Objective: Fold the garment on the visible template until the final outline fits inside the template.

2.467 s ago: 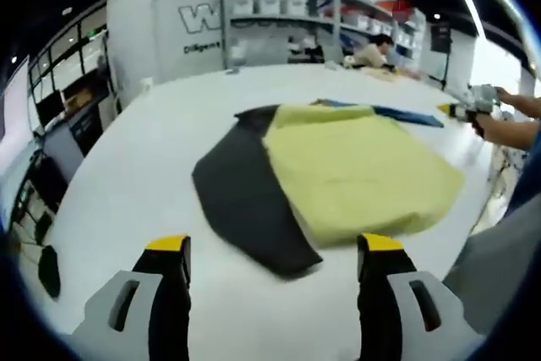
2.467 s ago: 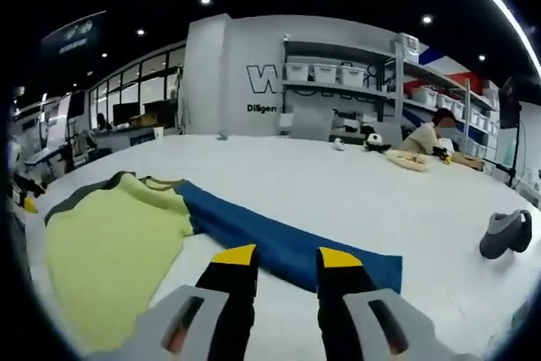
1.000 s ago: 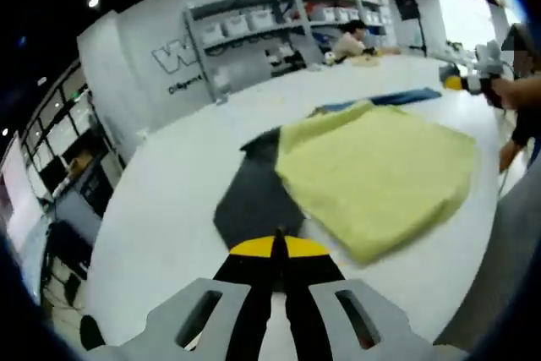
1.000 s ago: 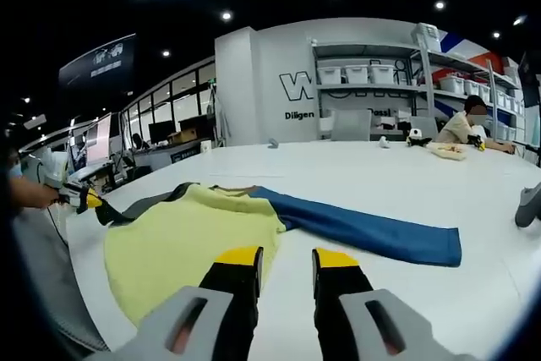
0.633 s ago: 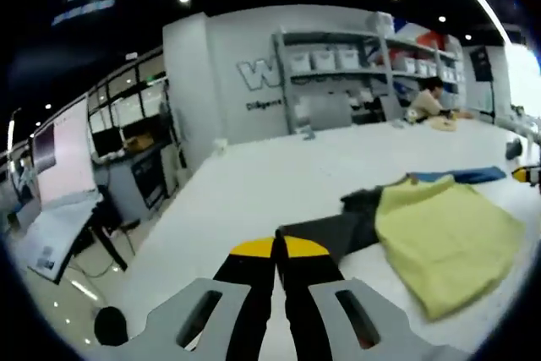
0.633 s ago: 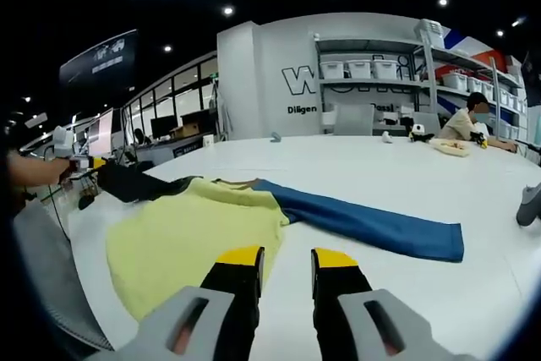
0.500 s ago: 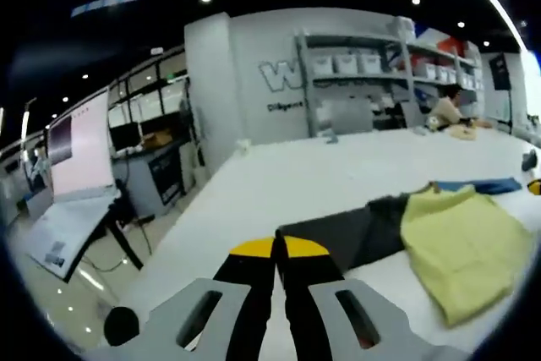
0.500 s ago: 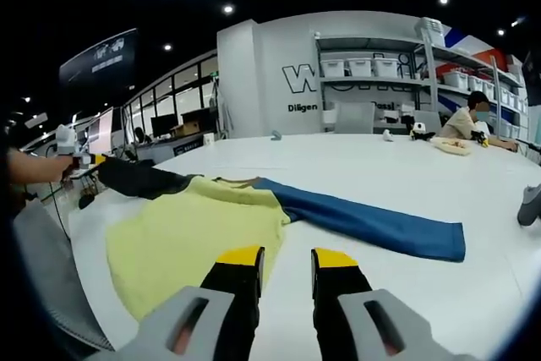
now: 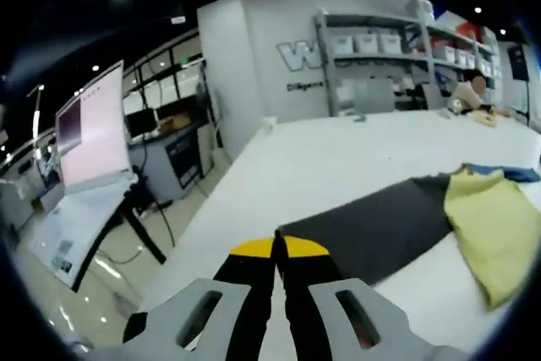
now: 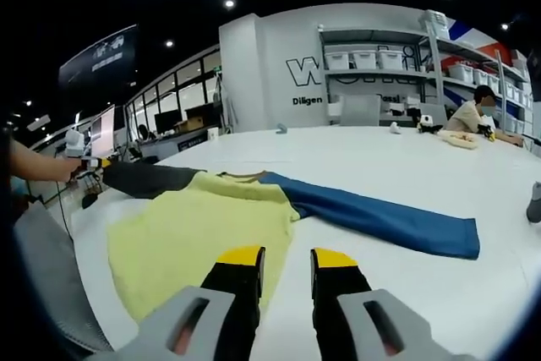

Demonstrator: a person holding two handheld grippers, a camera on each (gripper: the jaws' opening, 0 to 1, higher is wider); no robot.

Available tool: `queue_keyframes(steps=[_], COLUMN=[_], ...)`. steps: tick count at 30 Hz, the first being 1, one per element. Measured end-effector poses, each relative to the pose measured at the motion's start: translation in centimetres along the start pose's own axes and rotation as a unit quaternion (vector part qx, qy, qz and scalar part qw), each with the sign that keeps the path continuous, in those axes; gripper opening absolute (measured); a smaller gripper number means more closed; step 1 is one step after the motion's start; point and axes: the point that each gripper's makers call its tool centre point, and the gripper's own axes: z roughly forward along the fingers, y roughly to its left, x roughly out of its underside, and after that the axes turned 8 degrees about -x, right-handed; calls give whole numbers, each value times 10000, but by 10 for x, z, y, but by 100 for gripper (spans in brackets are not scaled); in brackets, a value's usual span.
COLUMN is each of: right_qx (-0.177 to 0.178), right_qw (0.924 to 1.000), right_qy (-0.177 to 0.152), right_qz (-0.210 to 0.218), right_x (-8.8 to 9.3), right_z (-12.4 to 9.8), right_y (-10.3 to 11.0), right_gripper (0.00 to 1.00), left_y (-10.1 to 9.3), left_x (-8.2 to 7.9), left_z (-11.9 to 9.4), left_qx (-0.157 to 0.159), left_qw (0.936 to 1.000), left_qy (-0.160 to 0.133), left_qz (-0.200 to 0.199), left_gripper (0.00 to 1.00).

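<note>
Seemingly left tool (image 9: 279, 247) on dark sleeve (image 9: 372, 226)

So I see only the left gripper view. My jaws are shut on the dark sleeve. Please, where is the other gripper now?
Observer: The right gripper hangs open above the table, its jaws near the yellow body of the garment, touching nothing.
Operator: And the blue sleeve, is it folded?
Observer: No. The blue sleeve lies stretched out flat, away from the yellow body.
Operator: Does my sleeve look straight from there?
Observer: Yes. The dark sleeve is stretched out toward the left gripper.
</note>
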Motion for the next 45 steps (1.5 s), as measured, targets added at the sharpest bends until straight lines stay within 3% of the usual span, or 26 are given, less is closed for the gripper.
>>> queue_keyframes(steps=[6, 15, 21, 28, 32, 37, 42, 45], right_qx=[-8, 41, 4, -75, -163, -245, -375, -471], right_qw=[10000, 9998, 9998, 9999, 9997, 9995, 9989, 9984], right_qy=[88, 130, 138, 141, 163, 201, 262, 277], right_qz=[26, 139, 119, 53, 11, -7, -67, -146], right_x=[7, 12, 11, 11, 15, 18, 21, 23], right_z=[4, 6, 9, 10, 9, 7, 3, -3], right_y=[1, -7, -4, 3, 10, 19, 27, 35], right_gripper=[17, 17, 18, 19, 19, 19, 19, 19], left_y=[4, 28, 22, 26, 28, 12, -5, -28], left_x=[6, 35, 47, 58, 60, 59, 72, 71], left_z=[15, 22, 24, 10, -5, -21, -39, -55], left_qx=[4, -106, 24, -10, -4, 296, 555, 807], left_qw=[9997, 9972, 9962, 9953, 9956, 9957, 9940, 9931], left_qy=[201, 634, 798, 882, 835, 672, 693, 578], left_qz=[134, 392, 361, 388, 425, 572, 635, 616], left_gripper=[2, 2, 3, 9, 22, 28, 35, 39])
